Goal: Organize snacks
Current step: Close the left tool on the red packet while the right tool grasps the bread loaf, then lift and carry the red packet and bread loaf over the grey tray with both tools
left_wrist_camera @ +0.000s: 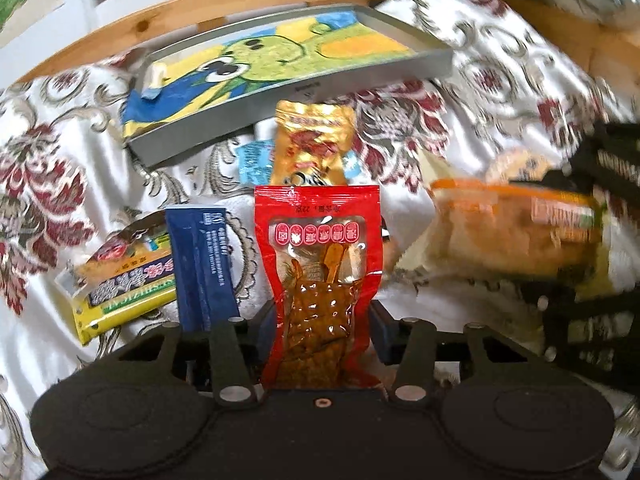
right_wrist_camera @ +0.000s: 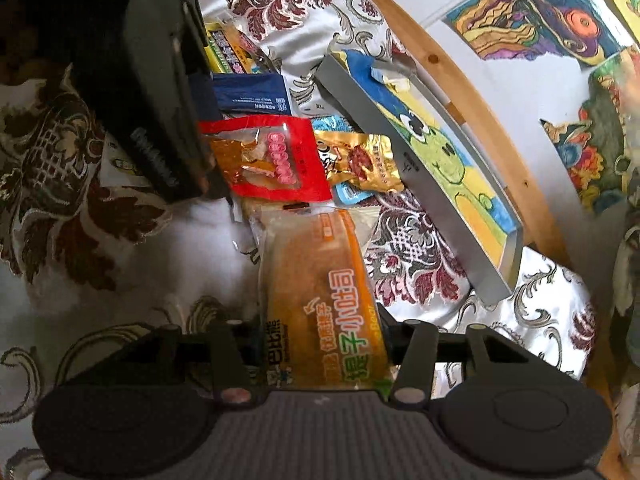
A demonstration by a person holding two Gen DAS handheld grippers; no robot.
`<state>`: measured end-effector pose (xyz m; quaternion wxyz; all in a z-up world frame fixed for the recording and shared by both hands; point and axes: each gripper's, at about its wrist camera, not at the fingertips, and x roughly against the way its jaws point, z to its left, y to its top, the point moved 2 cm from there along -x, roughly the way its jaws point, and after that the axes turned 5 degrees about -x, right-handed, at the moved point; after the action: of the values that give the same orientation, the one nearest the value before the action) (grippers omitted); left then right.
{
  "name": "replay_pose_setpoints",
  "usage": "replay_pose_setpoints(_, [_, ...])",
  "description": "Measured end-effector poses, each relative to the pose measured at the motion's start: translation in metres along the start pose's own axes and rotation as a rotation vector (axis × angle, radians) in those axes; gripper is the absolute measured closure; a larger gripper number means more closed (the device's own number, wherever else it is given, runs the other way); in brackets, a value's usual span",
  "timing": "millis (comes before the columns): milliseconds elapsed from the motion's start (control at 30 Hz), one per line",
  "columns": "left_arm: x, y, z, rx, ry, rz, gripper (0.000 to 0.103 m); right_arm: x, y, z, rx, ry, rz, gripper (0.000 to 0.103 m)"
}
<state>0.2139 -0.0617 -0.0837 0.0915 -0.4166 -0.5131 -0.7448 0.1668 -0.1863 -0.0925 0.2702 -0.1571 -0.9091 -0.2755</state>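
gold packet before grey tray.

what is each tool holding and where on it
Left tool grips the red pouch across its lower half. Right tool grips the bread pack near its bottom end.

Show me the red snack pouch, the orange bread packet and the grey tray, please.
Red plastic snack pouch (left_wrist_camera: 320, 264): left wrist view, clear window.
Orange bread packet (right_wrist_camera: 320, 292): right wrist view, front face.
Grey rectangular tray (left_wrist_camera: 296, 98): left wrist view, near wall.
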Motion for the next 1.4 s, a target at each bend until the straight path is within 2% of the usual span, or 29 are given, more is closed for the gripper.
replay_pose_setpoints(133, [0.011,0.002,0.004,0.051,0.010,-0.039,0.055,0.005,-0.001,0.001,0.023,-0.036,-0.031,0.049])
replay_pose_setpoints(300, [0.032,0.010,0.003,0.050,0.055,-0.149,0.055,0.009,0.003,-0.004,0.040,-0.104,-0.086,0.049])
replay_pose_setpoints(433, [0.038,0.026,0.010,0.077,0.101,-0.228,0.055,0.003,0.011,-0.023,-0.006,-0.171,-0.129,0.049])
replay_pose_setpoints(633, [0.033,0.068,0.025,0.146,0.116,-0.286,0.055,-0.015,0.029,-0.067,-0.163,-0.250,-0.183,0.049])
replay_pose_setpoints(800, [0.018,0.117,0.040,0.199,0.128,-0.340,0.055,-0.029,0.040,-0.111,-0.315,-0.298,-0.253,0.049])
replay_pose_setpoints(967, [-0.001,0.175,0.058,0.255,0.136,-0.389,0.055,-0.052,0.047,-0.145,-0.413,-0.339,-0.312,0.049])
replay_pose_setpoints(1167, [-0.043,0.229,0.076,0.316,0.139,-0.375,0.054,-0.101,0.056,-0.176,-0.556,-0.317,-0.315,0.049])
replay_pose_setpoints(1267, [-0.067,0.239,0.080,0.344,0.134,-0.338,0.054,-0.120,0.054,-0.184,-0.613,-0.283,-0.296,0.049])
replay_pose_setpoints(1400, [-0.097,0.237,0.081,0.381,0.128,-0.266,0.055,-0.143,0.046,-0.188,-0.670,-0.212,-0.237,0.052])
